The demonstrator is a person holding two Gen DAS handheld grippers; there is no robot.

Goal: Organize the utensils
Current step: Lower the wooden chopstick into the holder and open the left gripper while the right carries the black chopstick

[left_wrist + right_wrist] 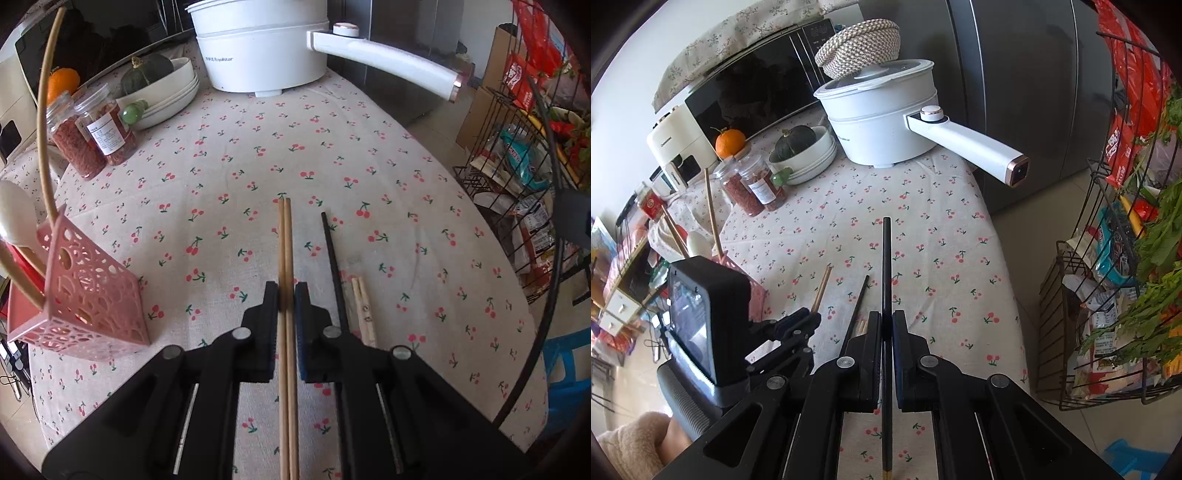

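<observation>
Left wrist view: left tongs (286, 295) clamp wooden chopsticks (285, 236); right tongs (886, 325) clamp black chopstick (886, 266) mid-tablecloth (258, 155).

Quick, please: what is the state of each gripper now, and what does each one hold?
Left gripper: closed on the pair of wooden chopsticks.
Right gripper: closed on one black chopstick.

1. Tablecloth (258, 155): woven cloth w/ cherry print, matt, a bit creased.
2. Pale chopsticks (285, 251): bare wood/bamboo look, matt.
3. Black chopstick (886, 266): smooth, slight sheen.
4. Pink holder (92, 295): perforated plastic, matt.
5. Pot (886, 122): smooth white, glossy handle.
6. Rack (1108, 258): thin black metal wire.
7. Both grippers: matt black plastic.
</observation>
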